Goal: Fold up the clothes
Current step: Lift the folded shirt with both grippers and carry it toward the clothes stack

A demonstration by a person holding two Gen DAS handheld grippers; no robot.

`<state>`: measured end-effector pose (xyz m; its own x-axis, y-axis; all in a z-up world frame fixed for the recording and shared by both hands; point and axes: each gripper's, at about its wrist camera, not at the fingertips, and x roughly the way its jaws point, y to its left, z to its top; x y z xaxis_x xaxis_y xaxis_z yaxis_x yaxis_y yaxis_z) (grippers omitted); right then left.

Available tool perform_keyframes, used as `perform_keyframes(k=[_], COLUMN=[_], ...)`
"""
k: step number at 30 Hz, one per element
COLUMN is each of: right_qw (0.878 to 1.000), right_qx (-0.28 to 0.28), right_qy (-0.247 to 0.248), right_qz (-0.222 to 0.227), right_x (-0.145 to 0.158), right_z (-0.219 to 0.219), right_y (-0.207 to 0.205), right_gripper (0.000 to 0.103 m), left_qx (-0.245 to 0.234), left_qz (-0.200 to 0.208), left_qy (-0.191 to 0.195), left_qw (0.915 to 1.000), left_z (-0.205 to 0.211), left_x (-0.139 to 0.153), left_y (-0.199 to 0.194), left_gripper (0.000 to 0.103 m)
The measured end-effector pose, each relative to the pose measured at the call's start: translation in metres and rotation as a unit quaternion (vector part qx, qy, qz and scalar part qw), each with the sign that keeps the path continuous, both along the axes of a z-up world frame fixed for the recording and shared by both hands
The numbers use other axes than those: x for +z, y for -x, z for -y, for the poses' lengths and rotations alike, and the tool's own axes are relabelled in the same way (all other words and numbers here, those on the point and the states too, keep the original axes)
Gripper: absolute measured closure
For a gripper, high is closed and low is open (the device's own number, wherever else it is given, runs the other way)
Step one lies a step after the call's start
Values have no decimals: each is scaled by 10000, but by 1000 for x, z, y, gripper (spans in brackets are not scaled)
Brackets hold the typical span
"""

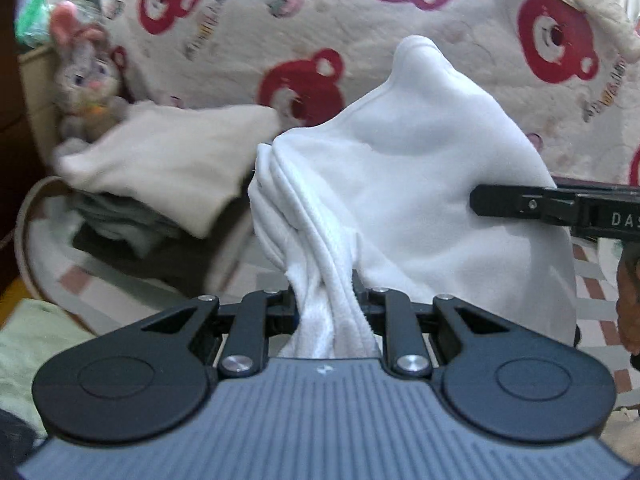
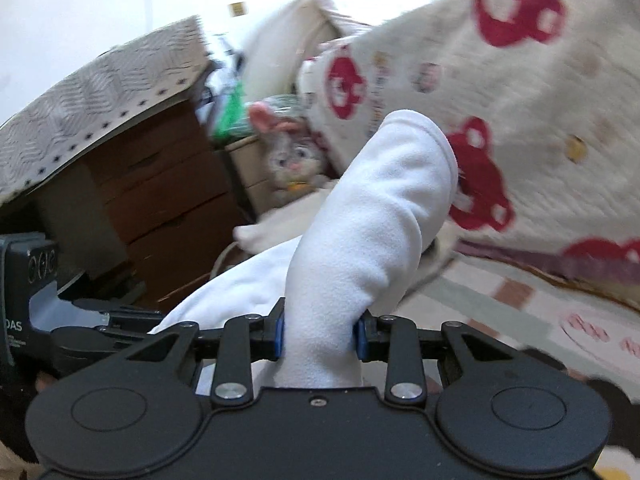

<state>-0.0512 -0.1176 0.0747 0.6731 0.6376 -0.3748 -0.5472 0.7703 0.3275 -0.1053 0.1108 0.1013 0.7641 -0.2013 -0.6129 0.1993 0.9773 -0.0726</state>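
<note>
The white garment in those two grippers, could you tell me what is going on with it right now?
A person is folding laundry with a hand-held gripper in each hand. The left gripper is shut on a bunched part of the white garment, and the right gripper clamps another part of it, so the garment hangs lifted between them. Behind it lie a pile of other clothes, a plush rabbit and a bear-print blanket.

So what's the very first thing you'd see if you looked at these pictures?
A big white fleecy garment fills the middle, pinched at one bunched end by the left gripper and at another fold by the right gripper. Behind it hangs a cream blanket with red bears. A grey plush bunny with pink ears sits at the left, beside that blanket.
</note>
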Motion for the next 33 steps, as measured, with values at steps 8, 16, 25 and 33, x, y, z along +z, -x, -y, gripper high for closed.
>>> perform_keyframes(k=[8,16,25,33], right_qw=[9978,9882,9628,9444], right_qx=[631,798,-134,-309], right_qy=[77,-1262,-2563,-2979], right_qz=[212,350,-849,-1357], right_x=[54,90,-50,-131], right_z=[-68,-114,-137,-119], right_y=[-62,-187,-299,-283], right_gripper=[67,67,65,46], left_qx=[109,754,766,957], left_qz=[238,653,75,-13], left_qy=[-1356,-1607,-1951,-1541], left_qw=[9904,9820,9778,9834], left_z=[-44,-115,-141,-151], left_x=[61,142,44,-18], left_y=[-51,-171,-314,-313], left_gripper=[85,84,83,82])
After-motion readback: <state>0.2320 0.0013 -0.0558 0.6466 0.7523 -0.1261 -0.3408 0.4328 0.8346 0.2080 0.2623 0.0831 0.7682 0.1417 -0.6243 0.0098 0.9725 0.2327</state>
